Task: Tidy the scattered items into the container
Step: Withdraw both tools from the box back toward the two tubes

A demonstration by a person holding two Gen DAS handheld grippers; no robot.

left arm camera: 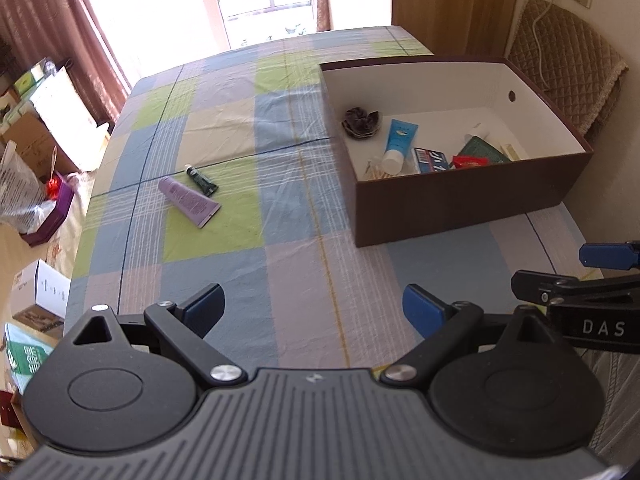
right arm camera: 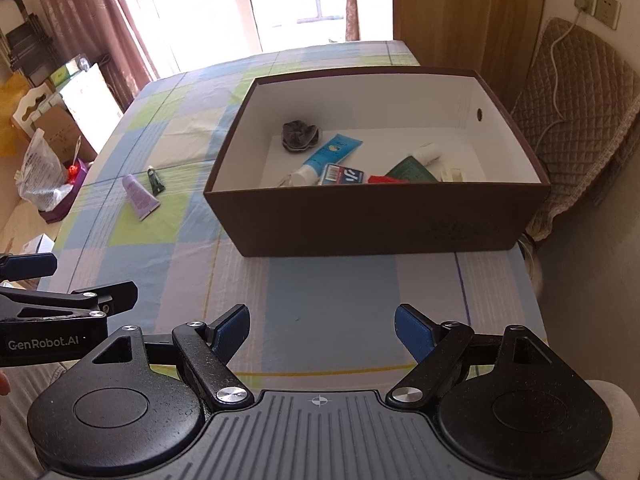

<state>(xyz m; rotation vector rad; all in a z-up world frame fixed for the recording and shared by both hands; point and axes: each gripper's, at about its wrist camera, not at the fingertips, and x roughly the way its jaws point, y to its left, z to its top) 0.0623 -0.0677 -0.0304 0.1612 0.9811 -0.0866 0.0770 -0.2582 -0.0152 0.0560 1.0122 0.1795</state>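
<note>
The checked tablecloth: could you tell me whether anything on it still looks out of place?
Yes: a purple tube and a small dark green tube lie loose on the cloth, left of the brown box, touching or nearly so. The other items are already inside the box.

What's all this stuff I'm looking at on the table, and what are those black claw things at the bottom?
Box: one, brown outside, white inside, right part of table.
Tubes in box: blue, green with white cap.
Hair scrunchie: one, dark, box's far left corner.
Small carton: one, blue and white, inside box.
Red packet: one, inside box.
Purple tube: one, on tablecloth left of box.
Small dark green tube: one, beside purple tube.
Tablecloth: checked blue, green, cream.
Left hand-held gripper: black, blue pads, open, empty.
Right hand-held gripper: same, open, empty.
</note>
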